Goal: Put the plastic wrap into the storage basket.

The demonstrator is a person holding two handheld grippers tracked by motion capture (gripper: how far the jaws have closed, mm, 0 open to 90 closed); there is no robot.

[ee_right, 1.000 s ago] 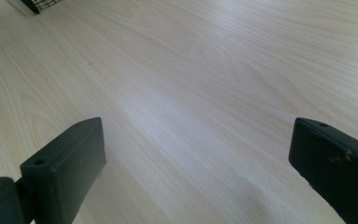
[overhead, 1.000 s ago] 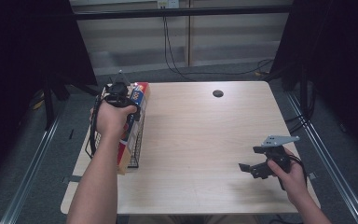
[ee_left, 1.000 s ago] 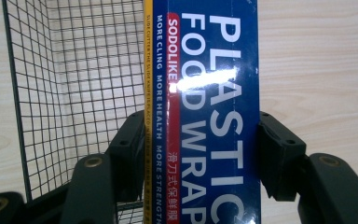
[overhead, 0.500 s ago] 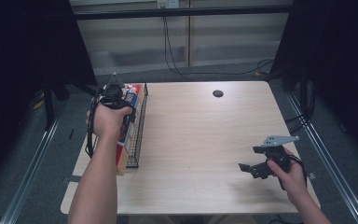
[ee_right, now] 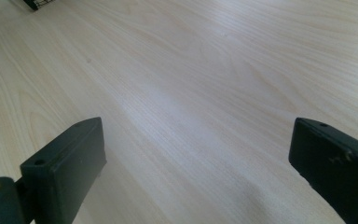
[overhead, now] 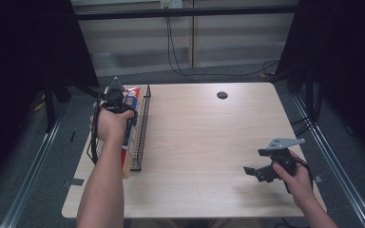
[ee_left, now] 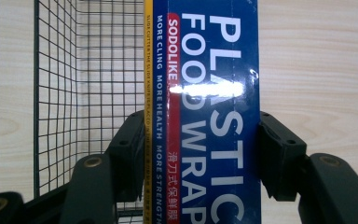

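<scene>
Left tool point(ee_left: 200, 140) clamped on wrap box point(ee_left: 205, 93), moved it further over wire basket point(overhead: 141, 124) at bench point(overhead: 209, 142) left edge. Box likely going in. Right tool point(ee_right: 198, 163) open, empty, kept still.

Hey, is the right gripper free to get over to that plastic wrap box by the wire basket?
Probably yes: the right gripper is open, with bare table between it and the plastic wrap box, which the left gripper clamps.
</scene>
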